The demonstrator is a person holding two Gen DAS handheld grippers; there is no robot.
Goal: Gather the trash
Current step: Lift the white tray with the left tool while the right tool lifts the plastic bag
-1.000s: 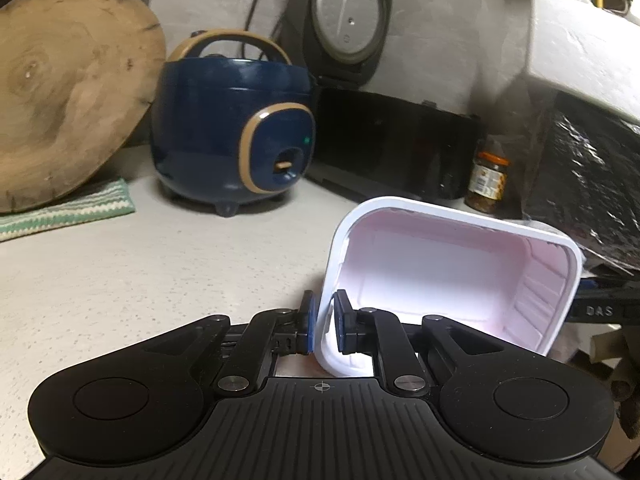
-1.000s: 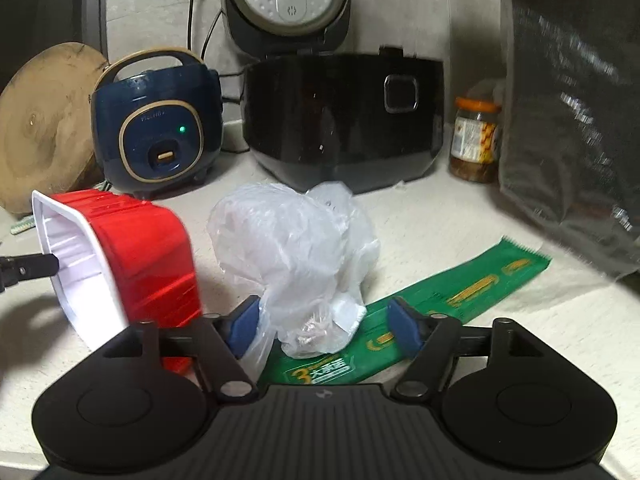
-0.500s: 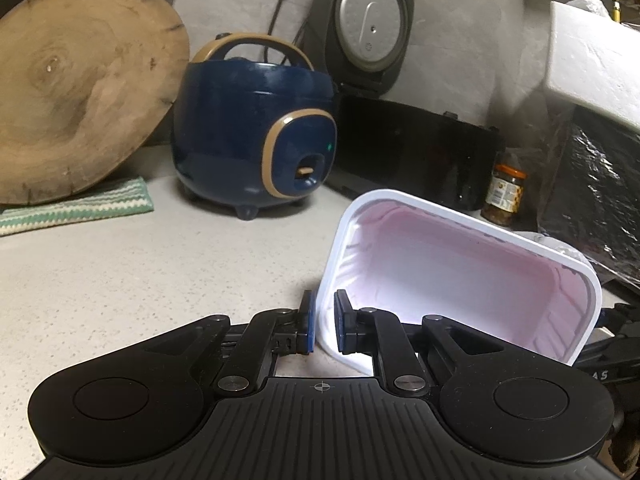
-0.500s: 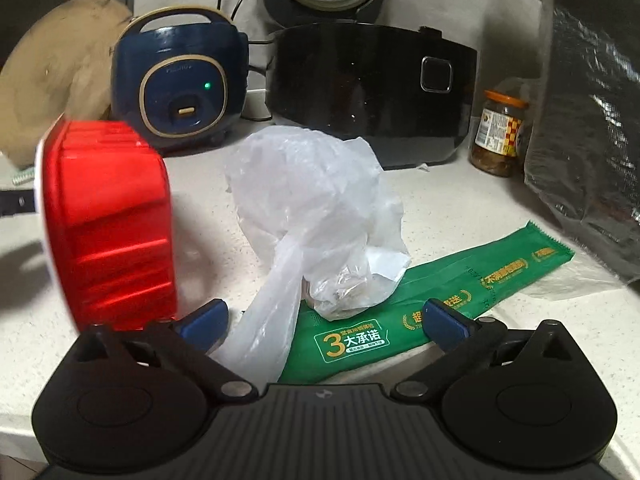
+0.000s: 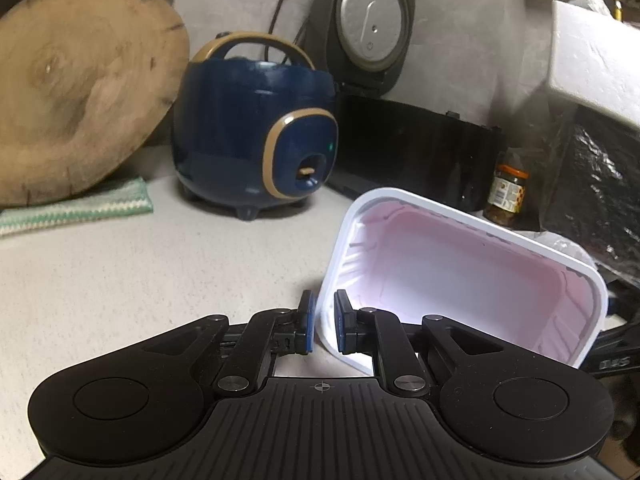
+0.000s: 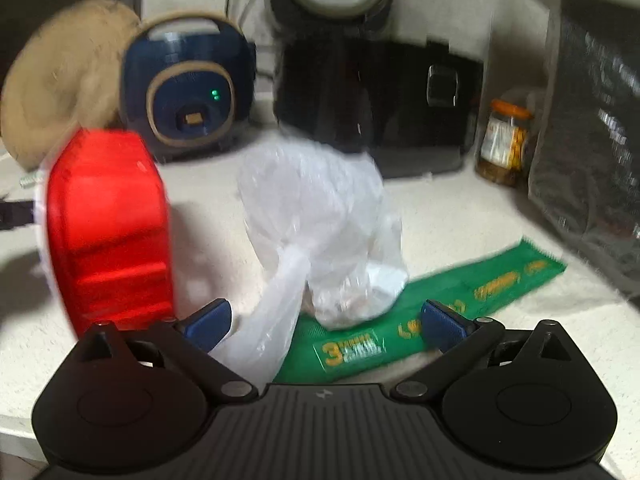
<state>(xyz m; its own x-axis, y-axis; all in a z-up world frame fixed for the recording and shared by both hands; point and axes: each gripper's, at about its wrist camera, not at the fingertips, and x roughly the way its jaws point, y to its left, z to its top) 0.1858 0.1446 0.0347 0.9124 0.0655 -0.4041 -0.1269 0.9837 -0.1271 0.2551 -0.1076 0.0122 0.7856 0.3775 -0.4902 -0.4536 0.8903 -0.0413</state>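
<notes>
Since half a second ago the right gripper point(image 6: 324, 322) has drawn back a little from the crumpled plastic bag point(image 6: 320, 232), and the red tub point(image 6: 110, 228) sits further to the left in its blurred view; the left wrist view has barely shifted. The left gripper point(image 5: 323, 326) has its fingers point(image 5: 307, 322) pinched nearly closed on the near wall of that tub point(image 5: 460, 276), one finger outside and one inside, and holds it tilted on its side with the white interior facing the camera. The right gripper's fingers point(image 6: 210, 320) stand wide apart and hold nothing. The bag lies on the table point(image 6: 460, 216) between and just ahead of them, resting on one end of a green snack wrapper point(image 6: 432, 316), with the tub just to its left.

The step in hand looks like picking up the bag to drop it into the tub. To do it well, the right gripper should straddle the bunched, thicker part of the bag rather than the loose tail near its left finger, and close fully, since thin film slips. Lifting straight up avoids dragging the wrapper along. The left gripper should turn the tub's opening toward the bag and keep it steady.
</notes>
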